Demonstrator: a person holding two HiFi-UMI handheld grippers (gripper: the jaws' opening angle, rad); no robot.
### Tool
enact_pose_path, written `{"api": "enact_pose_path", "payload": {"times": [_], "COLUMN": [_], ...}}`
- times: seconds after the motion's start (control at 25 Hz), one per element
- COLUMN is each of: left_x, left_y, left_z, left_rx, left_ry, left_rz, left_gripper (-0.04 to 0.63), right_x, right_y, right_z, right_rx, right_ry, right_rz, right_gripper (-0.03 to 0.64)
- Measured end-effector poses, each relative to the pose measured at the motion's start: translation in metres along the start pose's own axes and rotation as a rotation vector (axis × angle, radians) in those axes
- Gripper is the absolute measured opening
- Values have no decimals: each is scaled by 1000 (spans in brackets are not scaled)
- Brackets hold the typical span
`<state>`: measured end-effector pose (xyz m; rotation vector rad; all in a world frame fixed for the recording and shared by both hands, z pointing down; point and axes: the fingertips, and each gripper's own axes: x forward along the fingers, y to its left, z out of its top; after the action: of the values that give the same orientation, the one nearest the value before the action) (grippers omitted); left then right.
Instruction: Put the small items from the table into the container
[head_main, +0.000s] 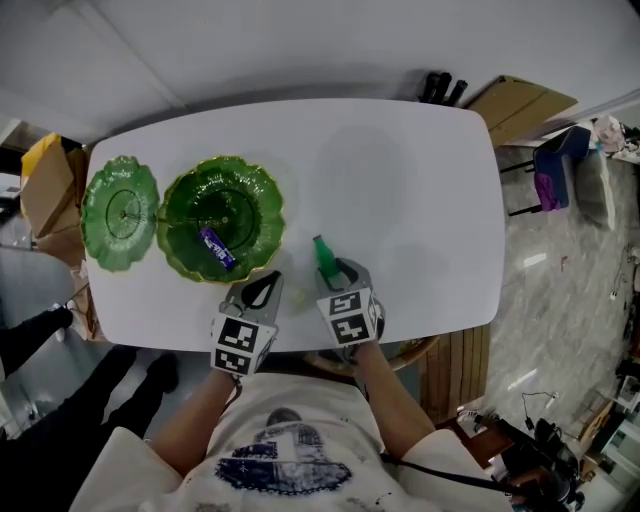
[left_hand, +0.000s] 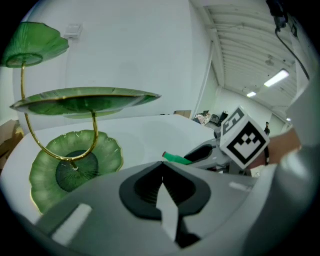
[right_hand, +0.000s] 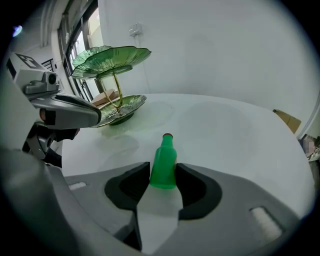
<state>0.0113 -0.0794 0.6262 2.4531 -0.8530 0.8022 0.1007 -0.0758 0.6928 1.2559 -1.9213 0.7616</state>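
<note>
A small green bottle with a red cap lies on the white table near its front edge. My right gripper is shut on the bottle's base, with a pad touching each side and the neck pointing away. My left gripper hovers just to its left, beside the green dish stand, with its jaws shut and nothing between them. The large green dish of the stand holds a purple wrapped candy. In the left gripper view the bottle sticks out past the right gripper's marker cube.
The tiered green stand has a smaller leaf-shaped plate to the left and a gold wire stem. A small pale item lies between the grippers. A cardboard box sits off the table's left end.
</note>
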Motion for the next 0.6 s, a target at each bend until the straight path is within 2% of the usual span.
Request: {"api": "enact_pose_path", "payload": {"times": [0.28, 0.6], "left_x": [-15, -49], "left_y": [0, -6], "left_z": [4, 0], "left_rx": [-3, -14], "left_ry": [-20, -62], "left_rz": [32, 103], "left_gripper": [-9, -9], "right_x": [-13, -47], "right_y": [4, 20], "right_z": [9, 13], "right_rx": [-5, 3], "right_ry": [-51, -116], "right_rz": [3, 21], "right_gripper": [163, 163]}}
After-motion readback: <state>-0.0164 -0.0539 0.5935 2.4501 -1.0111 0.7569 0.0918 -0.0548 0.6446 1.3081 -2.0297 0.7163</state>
